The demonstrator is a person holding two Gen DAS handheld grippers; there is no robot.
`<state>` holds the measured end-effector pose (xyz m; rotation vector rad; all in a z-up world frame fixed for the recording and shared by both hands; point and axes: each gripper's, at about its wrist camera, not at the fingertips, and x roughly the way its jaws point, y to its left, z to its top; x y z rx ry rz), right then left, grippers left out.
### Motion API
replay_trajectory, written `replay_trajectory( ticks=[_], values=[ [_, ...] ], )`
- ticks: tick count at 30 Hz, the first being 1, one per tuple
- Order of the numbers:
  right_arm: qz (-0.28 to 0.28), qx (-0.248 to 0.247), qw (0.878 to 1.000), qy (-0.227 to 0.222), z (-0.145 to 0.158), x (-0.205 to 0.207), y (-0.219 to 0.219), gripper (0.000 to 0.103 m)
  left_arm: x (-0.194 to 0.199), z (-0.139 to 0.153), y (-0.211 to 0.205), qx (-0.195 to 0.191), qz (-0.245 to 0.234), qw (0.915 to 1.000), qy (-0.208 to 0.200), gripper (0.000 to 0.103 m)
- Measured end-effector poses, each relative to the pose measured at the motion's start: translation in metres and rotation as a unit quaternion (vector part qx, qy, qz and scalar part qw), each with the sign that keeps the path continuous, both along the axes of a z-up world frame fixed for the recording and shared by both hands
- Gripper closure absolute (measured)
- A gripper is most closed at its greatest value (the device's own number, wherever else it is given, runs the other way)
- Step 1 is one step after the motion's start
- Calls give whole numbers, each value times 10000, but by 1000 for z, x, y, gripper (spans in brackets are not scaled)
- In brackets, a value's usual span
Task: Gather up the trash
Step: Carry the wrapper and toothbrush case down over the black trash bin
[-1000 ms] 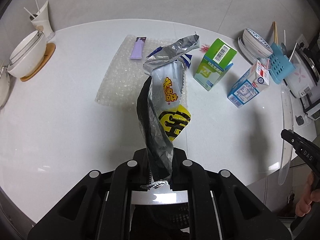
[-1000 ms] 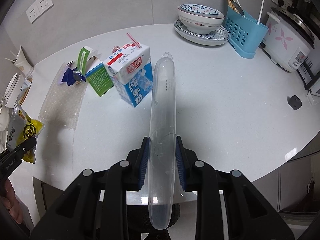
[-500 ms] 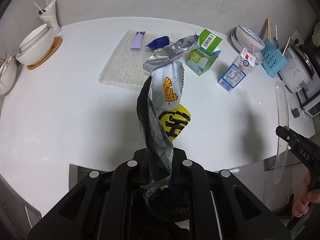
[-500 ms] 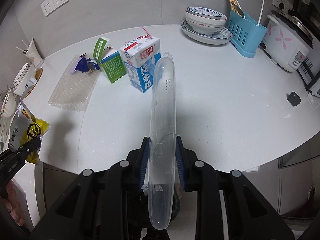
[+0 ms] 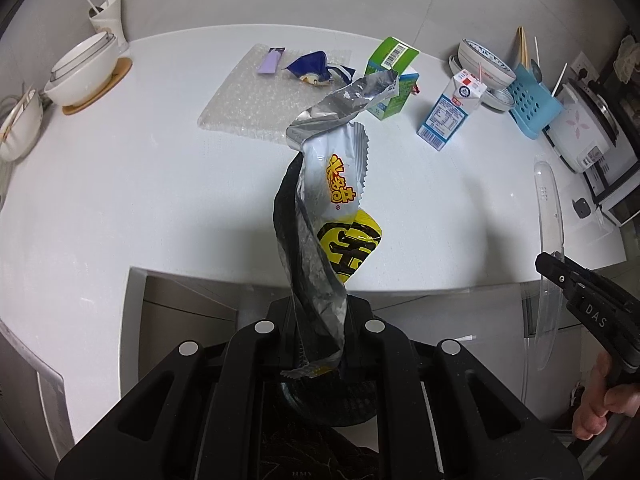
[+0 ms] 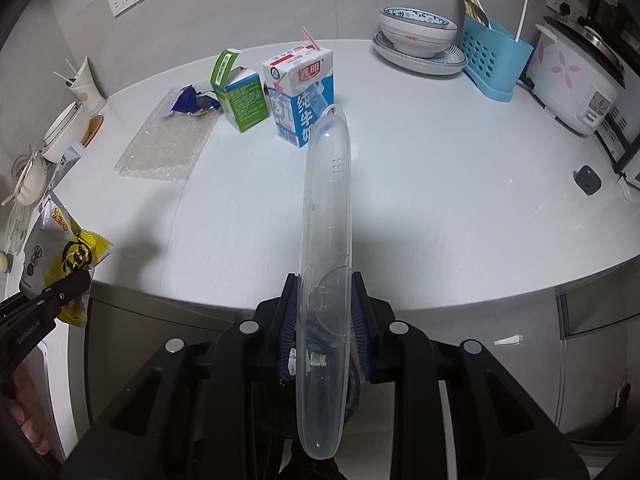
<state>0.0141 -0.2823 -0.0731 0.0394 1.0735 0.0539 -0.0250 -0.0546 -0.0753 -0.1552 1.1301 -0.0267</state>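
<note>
White counter (image 5: 120, 184) edge now lies under both our grippers, where a second ago we were over its top: we have drawn back with the left gripper (image 5: 318, 344) clenched on the crumpled silver-and-yellow snack wrapper (image 5: 332, 204) and the right gripper (image 6: 326, 316) clamped on the long clear plastic case (image 6: 328, 216). We judge both pieces collected and headed for disposal. Farther back, the bubble-wrap sheet (image 5: 248, 104), green carton (image 5: 390, 76) and blue-and-white milk carton (image 5: 452, 116) remain on the counter.

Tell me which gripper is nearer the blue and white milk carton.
Right. The right gripper, holding the clear plastic case, faces the milk carton; the left gripper is farther off.
</note>
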Motion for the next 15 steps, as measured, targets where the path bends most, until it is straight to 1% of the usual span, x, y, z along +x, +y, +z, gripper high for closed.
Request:
replay_trajectory(
  ticks=[7, 15],
  values=[
    [234, -100, 9997, -23, -5, -25, 6, 78, -25, -3, -4, -26, 33, 10000, -1, 92],
    [491, -28, 9988, 27, -15, -53, 10, 78, -51, -9, -10, -68, 69, 10000, 0, 92]
  ],
)
